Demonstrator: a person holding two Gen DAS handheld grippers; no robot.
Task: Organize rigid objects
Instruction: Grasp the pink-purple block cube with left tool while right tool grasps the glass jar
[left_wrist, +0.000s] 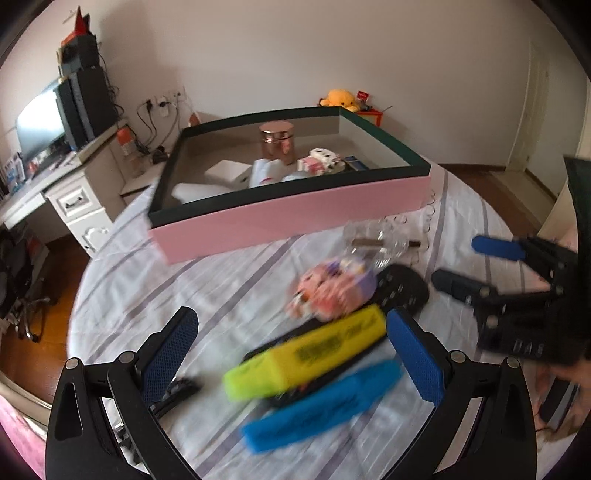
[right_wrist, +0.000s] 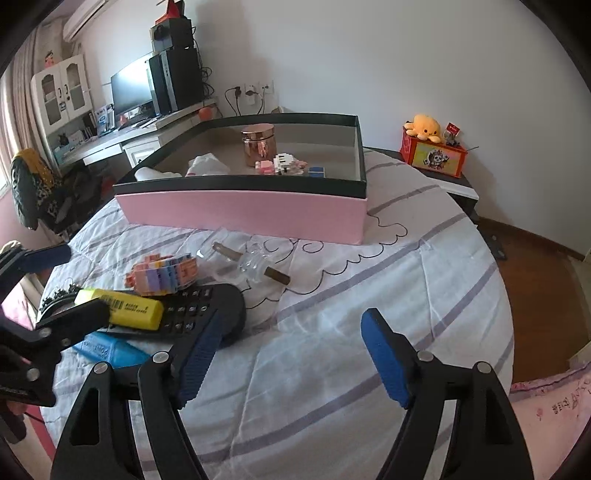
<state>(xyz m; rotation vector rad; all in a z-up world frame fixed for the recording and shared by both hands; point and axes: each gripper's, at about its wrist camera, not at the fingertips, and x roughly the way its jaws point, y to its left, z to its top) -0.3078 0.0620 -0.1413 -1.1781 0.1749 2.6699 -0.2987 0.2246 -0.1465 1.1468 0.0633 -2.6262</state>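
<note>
Several small hard things lie in a loose heap on the striped bedsheet (right_wrist: 332, 354), near the pink box (right_wrist: 243, 210) that already holds a copper tin (right_wrist: 258, 144), a toy made of bricks and other bits. Topmost in the heap is a yellow highlighter (left_wrist: 306, 354), lying across a black calculator (right_wrist: 207, 310) with a blue highlighter (left_wrist: 321, 410) just beside it. A pastel brick toy (right_wrist: 162, 273) rests on the calculator's far end, and a clear glass stopper (right_wrist: 251, 260) lies on the sheet between the heap and the box.

Both highlighters look light, stiff and smooth, so they should take a firm pinch without harm; across the flat middle of the barrel seems the safest hold, since the rounded ends could slip out. By contrast the brick toy may shed pieces if squeezed hard, and the glass piece looks slippery, breakable and likely to roll. Lifting the calculator would tip off whatever sits on it, so it is better left till last.

Hovering over the heap, the left gripper (left_wrist: 291, 354) has its jaws wide apart with the yellow highlighter between them; the pads do not look to be pressing on it, though this view is blurred. Off to the side of the heap, the right gripper (right_wrist: 291, 354) also stands apart, with only bare sheet between its pads and nothing held.
</note>
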